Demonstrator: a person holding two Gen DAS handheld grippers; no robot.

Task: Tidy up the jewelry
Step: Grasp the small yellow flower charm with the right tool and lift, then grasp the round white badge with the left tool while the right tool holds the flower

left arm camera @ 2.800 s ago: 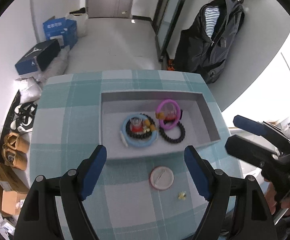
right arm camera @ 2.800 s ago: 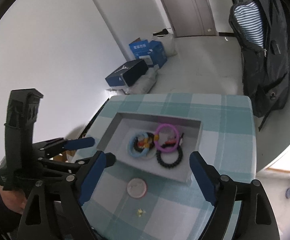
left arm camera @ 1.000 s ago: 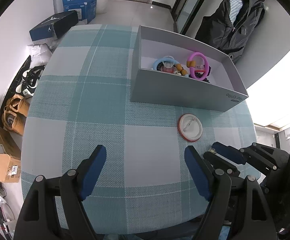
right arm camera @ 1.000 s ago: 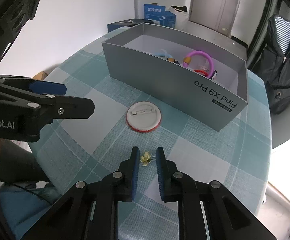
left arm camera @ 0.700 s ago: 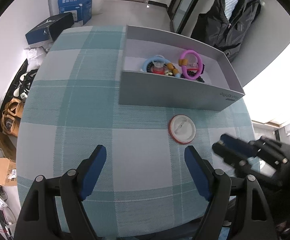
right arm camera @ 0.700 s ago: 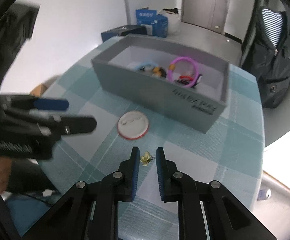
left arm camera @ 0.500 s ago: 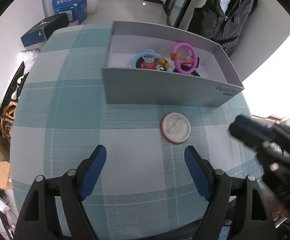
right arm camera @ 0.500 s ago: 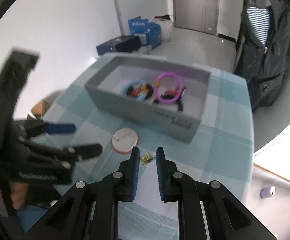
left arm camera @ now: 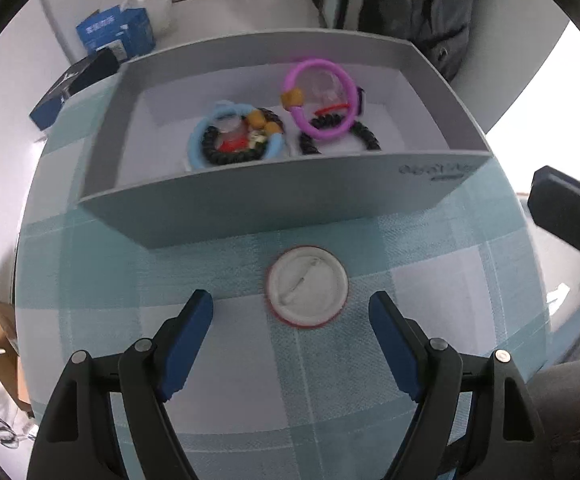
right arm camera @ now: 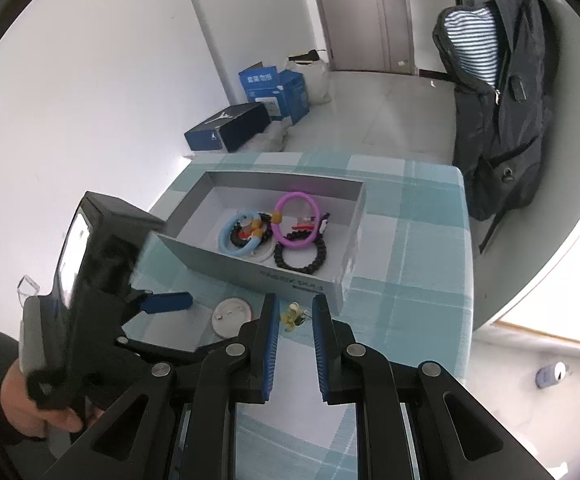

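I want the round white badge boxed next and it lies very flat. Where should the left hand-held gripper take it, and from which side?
Probably by its red-edged rim, from straight above. The round white badge lies flat on the checked tablecloth, pin side up, so only opposite rim edges give purchase. The left hand-held gripper, open and empty, already spans wider than the disc. The grey box wall stands clear behind it.
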